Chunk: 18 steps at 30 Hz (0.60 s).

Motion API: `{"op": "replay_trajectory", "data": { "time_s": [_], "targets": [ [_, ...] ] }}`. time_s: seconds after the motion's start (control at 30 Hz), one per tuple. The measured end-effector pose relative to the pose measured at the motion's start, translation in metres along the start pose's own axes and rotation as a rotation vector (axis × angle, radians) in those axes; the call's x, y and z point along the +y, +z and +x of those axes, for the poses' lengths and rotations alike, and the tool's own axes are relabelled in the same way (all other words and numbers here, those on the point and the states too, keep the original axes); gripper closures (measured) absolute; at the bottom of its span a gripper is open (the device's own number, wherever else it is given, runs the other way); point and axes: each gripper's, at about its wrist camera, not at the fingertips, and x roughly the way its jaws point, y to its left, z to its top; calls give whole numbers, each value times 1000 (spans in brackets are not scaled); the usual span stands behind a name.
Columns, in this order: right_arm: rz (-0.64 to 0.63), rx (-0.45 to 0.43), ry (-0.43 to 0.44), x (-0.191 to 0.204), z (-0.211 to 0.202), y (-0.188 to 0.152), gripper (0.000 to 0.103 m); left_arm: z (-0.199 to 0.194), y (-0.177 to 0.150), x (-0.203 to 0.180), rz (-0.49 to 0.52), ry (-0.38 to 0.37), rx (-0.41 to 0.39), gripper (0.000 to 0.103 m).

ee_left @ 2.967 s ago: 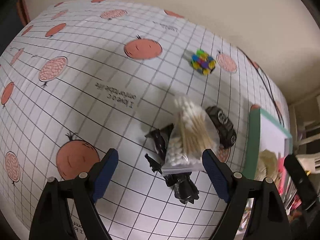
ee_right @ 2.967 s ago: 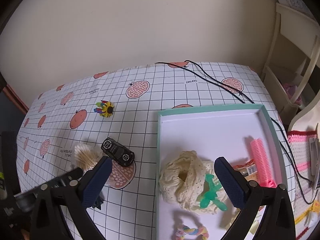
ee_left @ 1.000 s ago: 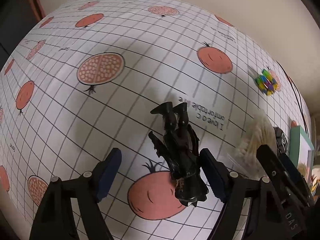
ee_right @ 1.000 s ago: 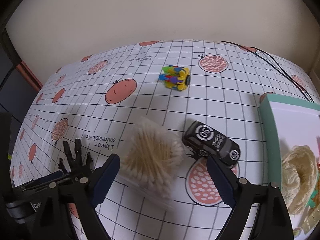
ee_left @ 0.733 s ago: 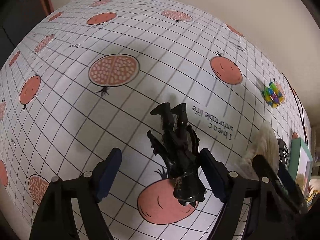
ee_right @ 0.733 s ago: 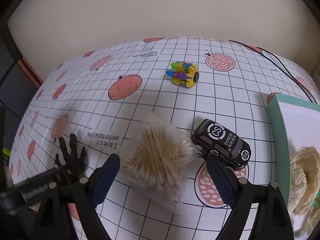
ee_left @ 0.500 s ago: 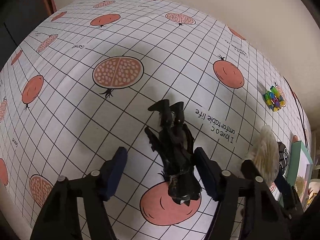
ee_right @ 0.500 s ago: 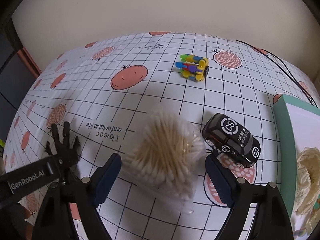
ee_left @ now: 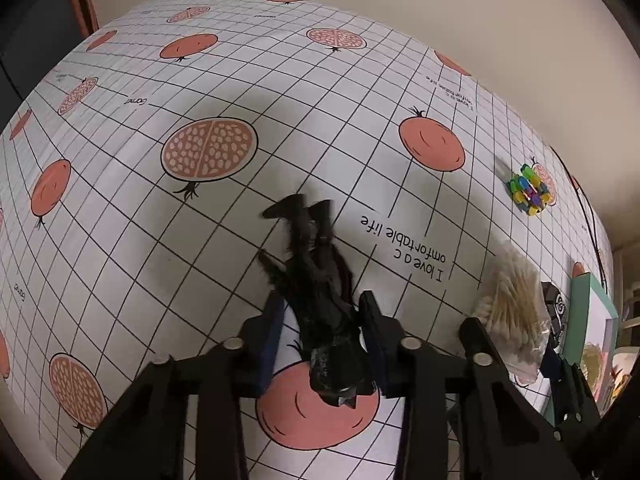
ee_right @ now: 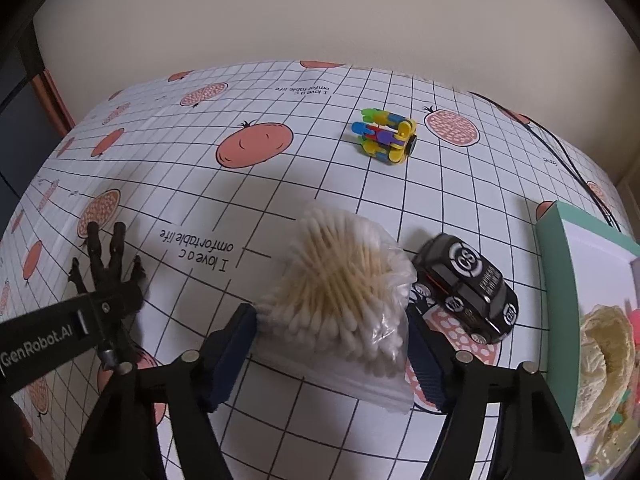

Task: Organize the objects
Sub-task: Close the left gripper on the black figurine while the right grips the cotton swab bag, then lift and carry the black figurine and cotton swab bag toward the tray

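A black toy figure [ee_left: 316, 280] lies on the pomegranate-print tablecloth [ee_left: 200, 60], legs pointing away from me. My left gripper [ee_left: 322, 320] is shut on its torso. The same black figure [ee_right: 106, 264] shows at the left of the right wrist view, under the left gripper's arm. A clear bag of cotton swabs [ee_right: 340, 288] lies on the cloth between the fingers of my right gripper [ee_right: 330, 320], which press on both of its sides. In the left wrist view the bag of cotton swabs [ee_left: 514, 300] sits at the right.
A black toy car [ee_right: 464, 284] sits just right of the bag. A colourful block toy [ee_right: 384, 136] lies farther back. A teal-rimmed tray [ee_right: 560, 280] at the right holds a cream crochet piece [ee_right: 604, 348]. Black cables [ee_right: 560, 152] run along the back right.
My left gripper has come shut on the black figure. My right gripper has moved in over the swab bag, and its fingers have narrowed onto the bag's sides.
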Motion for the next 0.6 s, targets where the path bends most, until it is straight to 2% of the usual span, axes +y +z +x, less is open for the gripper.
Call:
{"op": "replay_trajectory", "data": {
  "time_s": [0.13,0.17,0.23,0.4,0.6],
  "targets": [
    [-3,4,11,-4,0,-1,30,4,-9,-10,6,-8,-2,71],
    [-2,6,14,-5,-1,-1,30,15,5,-18,7,-9,-1,71],
    [3,11,22,-8,-1,-1,30,23,10,-26,4,-14,-2,72],
    [27,17,41,-16,-3,1,31,18,9,-28,3,-23,-10,72],
    [41,-16,60,-28,-21,7,31,-1,9,-35,10,-43,-55,72]
  ]
}}
